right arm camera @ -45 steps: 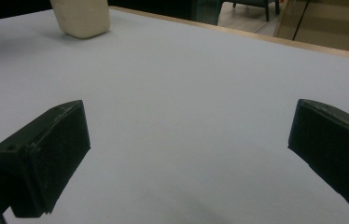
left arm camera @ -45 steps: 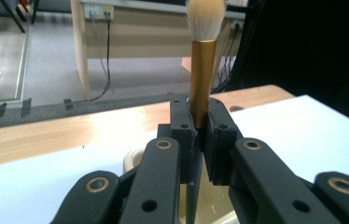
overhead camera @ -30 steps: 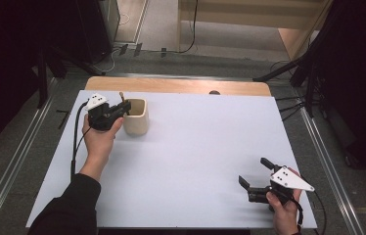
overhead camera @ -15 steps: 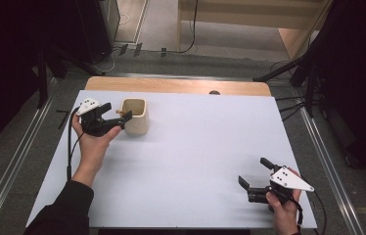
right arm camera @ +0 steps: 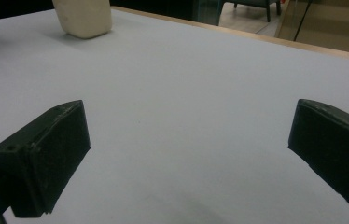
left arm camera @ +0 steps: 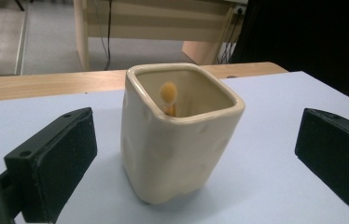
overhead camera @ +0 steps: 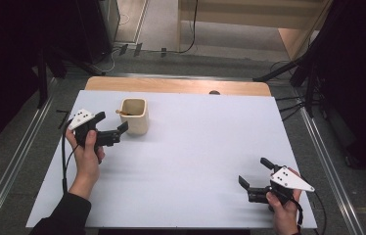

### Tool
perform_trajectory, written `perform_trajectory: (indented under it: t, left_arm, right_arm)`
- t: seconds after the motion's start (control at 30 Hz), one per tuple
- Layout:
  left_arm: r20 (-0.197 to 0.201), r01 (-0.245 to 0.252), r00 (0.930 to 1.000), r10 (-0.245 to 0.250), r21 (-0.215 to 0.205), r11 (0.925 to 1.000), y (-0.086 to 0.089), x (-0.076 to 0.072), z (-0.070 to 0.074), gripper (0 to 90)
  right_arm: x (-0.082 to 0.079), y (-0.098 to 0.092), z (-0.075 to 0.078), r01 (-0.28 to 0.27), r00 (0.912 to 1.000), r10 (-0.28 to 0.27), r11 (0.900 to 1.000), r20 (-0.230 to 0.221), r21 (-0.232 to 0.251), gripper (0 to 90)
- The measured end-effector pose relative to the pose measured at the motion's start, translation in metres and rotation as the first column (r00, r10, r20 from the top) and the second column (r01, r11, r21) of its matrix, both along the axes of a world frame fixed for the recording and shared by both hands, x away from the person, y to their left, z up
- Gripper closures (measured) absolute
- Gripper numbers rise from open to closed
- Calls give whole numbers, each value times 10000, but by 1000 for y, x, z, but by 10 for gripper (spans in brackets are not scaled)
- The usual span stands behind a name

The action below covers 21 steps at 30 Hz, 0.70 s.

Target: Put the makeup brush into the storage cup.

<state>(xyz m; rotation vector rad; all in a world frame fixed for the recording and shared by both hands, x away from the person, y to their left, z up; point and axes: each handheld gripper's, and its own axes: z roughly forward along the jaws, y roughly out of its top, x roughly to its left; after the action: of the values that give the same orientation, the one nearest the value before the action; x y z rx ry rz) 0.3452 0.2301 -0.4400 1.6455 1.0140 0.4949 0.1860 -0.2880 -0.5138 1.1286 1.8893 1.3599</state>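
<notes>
Left tongs (overhead camera: 111,128) gaping wide beside the cup (overhead camera: 134,116), gripping nothing.

The cream cup stands upright at the far left of the table (overhead camera: 195,147), a small wooden stick (left arm camera: 168,97) leaning inside it against the rim. The left tongs' jaws have just been opening; the cup is beyond their tips and touches neither. The right tongs (overhead camera: 253,173) sit well apart at the near right corner, jaws spread wide over bare table, empty.
</notes>
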Motion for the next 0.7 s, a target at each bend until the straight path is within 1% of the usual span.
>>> perform_trajectory:
  t: [0.07, 0.1, 0.17, 0.2, 0.27, 0.3, 0.37, 0.4, 0.47, 0.5, 0.53, 0.57, 0.6, 0.67, 0.7]
  left_arm:
    - [35, -75, 10000, 75, 56, 10000, 1, -2, 0, 0]
    - [67, 13, 10000, -13, 66, 10000, 2, -7, -1, 0]
    - [86, 21, 10000, -23, 161, 9999, 3, -11, -3, 0]
    - [86, 21, 10000, -23, 161, 9999, 3, -11, -3, 0]
    - [67, 63, 10000, -65, 177, 9998, 5, -16, -4, 0]
    - [48, 70, 10000, -71, 140, 9999, 6, -21, -7, 0]
    - [71, 117, 9999, -118, 97, 9999, 6, -24, -8, 0]
    - [93, 74, 9999, -76, 189, 9998, 7, -29, -10, 0]
    - [102, 122, 9999, -124, 116, 9999, 8, -33, -13, 0]
    - [102, 122, 9999, -124, 116, 9999, 8, -33, -13, 0]
    - [118, 85, 9999, -87, 181, 9998, 8, -38, -15, 0]
    - [118, 85, 9999, -87, 181, 9998, 8, -38, -15, 0]
    - [93, 99, 9999, -101, 165, 9998, 10, -42, -18, 0]
    - [88, 72, 9999, -74, 199, 9998, 10, -44, -20, 0]
    - [74, 84, 9999, -86, 215, 9997, 11, -48, -23, 0]
  right_arm:
    - [0, 0, 0, 6, 10000, -6, 10000, -2, -10, 0]
    - [0, 0, 0, 4, 10000, -4, 10000, -3, -5, 0]
    - [0, 0, 0, 5, 10000, -5, 10000, 5, -11, 0]
    - [0, 0, 0, 0, 10000, 0, 10000, 7, -10, 0]
    - [0, 1, 0, -14, 10000, 14, 10000, 6, -4, 0]
    - [0, 1, 0, -11, 10000, 11, 10000, 3, -4, 0]
    - [0, 1, 0, -22, 10000, 22, 10000, 0, -7, 0]
    - [0, 1, 0, -24, 10000, 24, 10000, 2, -5, 0]
    - [0, 1, 0, -30, 10000, 30, 10000, -5, -20, 0]
    - [0, 1, 0, -25, 10000, 25, 10000, -10, -19, 0]
    - [0, 1, 0, -33, 10000, 33, 10000, -14, -19, 0]
    - [0, 1, 0, -33, 10000, 33, 10000, -14, -19, 0]
    - [0, 2, 0, -22, 10000, 22, 10000, -35, -25, 0]
    - [0, 2, 0, -17, 10000, 17, 10000, -44, -29, 0]
    - [0, 2, 0, -11, 10000, 11, 10000, -47, -20, 0]
